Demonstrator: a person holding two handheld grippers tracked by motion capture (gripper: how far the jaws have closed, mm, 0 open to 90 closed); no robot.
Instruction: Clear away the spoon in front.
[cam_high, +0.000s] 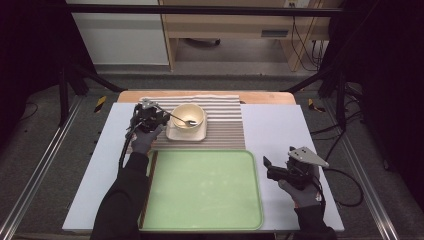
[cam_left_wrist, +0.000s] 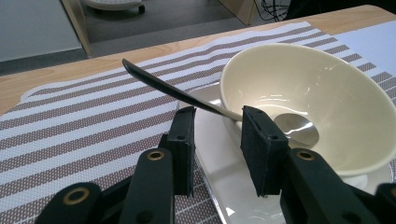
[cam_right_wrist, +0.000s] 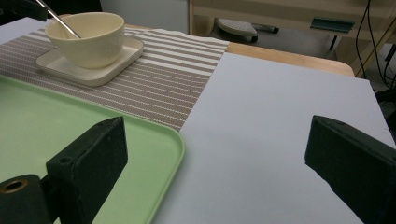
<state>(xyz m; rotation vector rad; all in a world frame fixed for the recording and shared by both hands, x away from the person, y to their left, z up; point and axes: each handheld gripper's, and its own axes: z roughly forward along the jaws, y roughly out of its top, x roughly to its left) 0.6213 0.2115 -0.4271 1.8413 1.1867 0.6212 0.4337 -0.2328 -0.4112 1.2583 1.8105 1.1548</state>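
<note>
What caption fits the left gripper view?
Left gripper with its jaws either side of a spoon handle that leans out of a cream bowl on a striped mat.

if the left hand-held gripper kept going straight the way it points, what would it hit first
Most likely the spoon: its handle crosses just beyond the left hand-held gripper, between the open jaws. Past it is the cream bowl, though depth is hard to judge.
</note>
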